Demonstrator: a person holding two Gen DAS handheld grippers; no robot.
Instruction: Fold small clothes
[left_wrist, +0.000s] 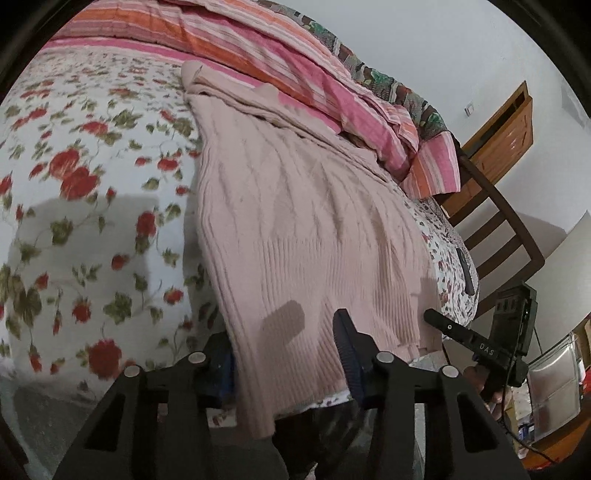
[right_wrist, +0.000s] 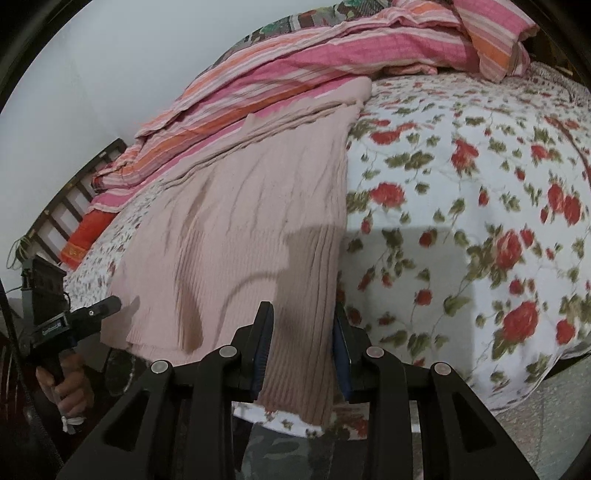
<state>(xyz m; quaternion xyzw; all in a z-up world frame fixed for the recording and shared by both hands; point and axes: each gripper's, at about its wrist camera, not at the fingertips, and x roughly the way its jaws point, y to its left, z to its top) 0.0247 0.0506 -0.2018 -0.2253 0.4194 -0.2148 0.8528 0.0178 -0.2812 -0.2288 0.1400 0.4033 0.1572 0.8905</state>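
A pale pink cable-knit sweater (left_wrist: 295, 206) lies along the floral bed, its ribbed hem hanging over the near edge. It also shows in the right wrist view (right_wrist: 251, 221). My left gripper (left_wrist: 284, 343) is open, with one corner of the hem lying between its jaws. My right gripper (right_wrist: 301, 332) is open too, its jaws on either side of the other hem corner. The right gripper shows in the left wrist view (left_wrist: 443, 325), and the left gripper shows in the right wrist view (right_wrist: 107, 306).
The bed has a white sheet with red roses (left_wrist: 85, 192). A pink and orange striped blanket (left_wrist: 288, 62) is bunched along the far side. A wooden chair (left_wrist: 495, 221) and a wooden door (left_wrist: 498, 129) stand past the bed's end.
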